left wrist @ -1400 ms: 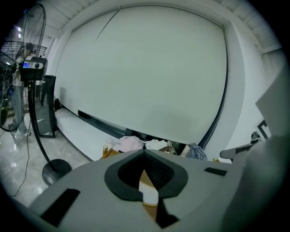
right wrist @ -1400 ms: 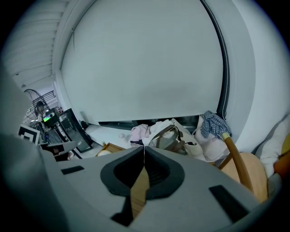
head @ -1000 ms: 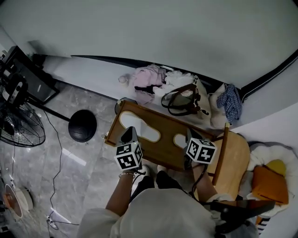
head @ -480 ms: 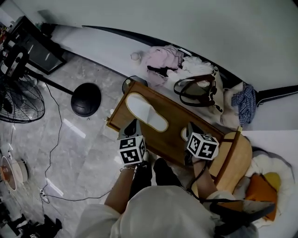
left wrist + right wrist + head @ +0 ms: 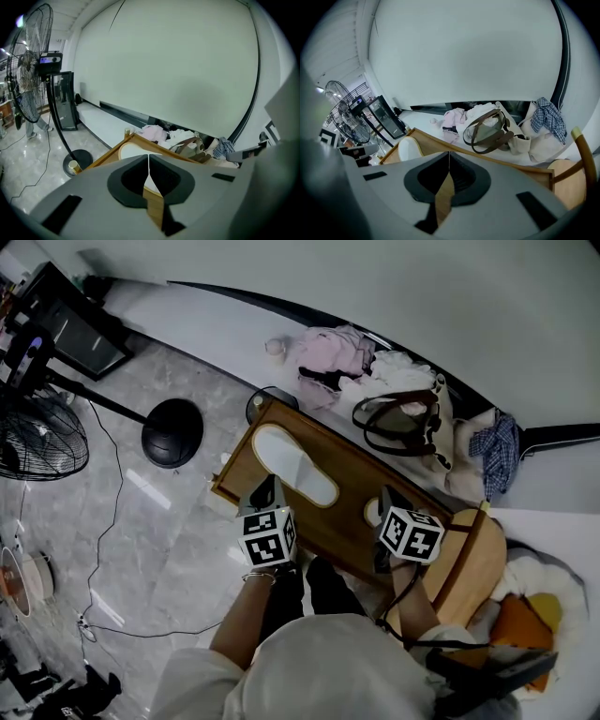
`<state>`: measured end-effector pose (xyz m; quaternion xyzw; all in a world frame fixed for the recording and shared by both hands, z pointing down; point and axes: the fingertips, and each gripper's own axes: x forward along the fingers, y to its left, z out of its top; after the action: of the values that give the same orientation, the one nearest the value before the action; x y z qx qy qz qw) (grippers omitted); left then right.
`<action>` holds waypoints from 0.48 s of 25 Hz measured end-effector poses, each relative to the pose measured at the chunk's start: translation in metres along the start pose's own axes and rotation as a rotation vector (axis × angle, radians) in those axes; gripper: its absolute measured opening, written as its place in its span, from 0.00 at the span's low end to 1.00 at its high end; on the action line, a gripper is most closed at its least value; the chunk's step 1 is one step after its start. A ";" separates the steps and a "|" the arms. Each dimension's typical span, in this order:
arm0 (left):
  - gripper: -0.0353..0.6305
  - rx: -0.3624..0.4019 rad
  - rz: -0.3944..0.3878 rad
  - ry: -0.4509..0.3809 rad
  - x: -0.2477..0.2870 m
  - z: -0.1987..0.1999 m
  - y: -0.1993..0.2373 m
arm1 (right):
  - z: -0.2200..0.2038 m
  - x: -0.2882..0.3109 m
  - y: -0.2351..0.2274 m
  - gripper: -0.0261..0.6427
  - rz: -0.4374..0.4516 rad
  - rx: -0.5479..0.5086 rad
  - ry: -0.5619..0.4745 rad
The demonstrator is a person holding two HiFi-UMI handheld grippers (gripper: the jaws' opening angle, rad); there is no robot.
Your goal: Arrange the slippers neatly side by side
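Right gripper lowered, hiding most of second slipper.

Left of the low wooden table spreads grey marble floor with a black standing fan, beyond it heaped clothes and a bag lie against a plain pale wall, and a wooden chair stands just right.

Tray is showing smooth, satin brown wood. Slipper is looking soft, matt white. Floor is gleaming: polished grey stone. Bag is showing pale cloth.
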<state>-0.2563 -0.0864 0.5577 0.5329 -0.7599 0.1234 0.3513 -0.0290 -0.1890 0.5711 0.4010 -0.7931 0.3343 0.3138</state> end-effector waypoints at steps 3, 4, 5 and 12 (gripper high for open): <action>0.08 -0.004 -0.001 0.012 0.006 0.000 -0.003 | -0.002 0.002 -0.005 0.09 -0.003 0.004 0.007; 0.08 -0.005 -0.004 0.016 0.008 0.000 -0.005 | -0.002 0.002 -0.006 0.09 -0.004 0.006 0.009; 0.09 -0.007 -0.005 0.020 0.011 0.000 -0.006 | -0.002 0.003 -0.008 0.09 -0.005 0.008 0.012; 0.32 -0.028 -0.002 0.045 0.029 -0.001 -0.016 | -0.003 0.005 -0.020 0.09 -0.017 0.020 0.024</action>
<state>-0.2473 -0.1131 0.5741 0.5260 -0.7529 0.1243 0.3756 -0.0133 -0.1977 0.5821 0.4066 -0.7825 0.3445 0.3222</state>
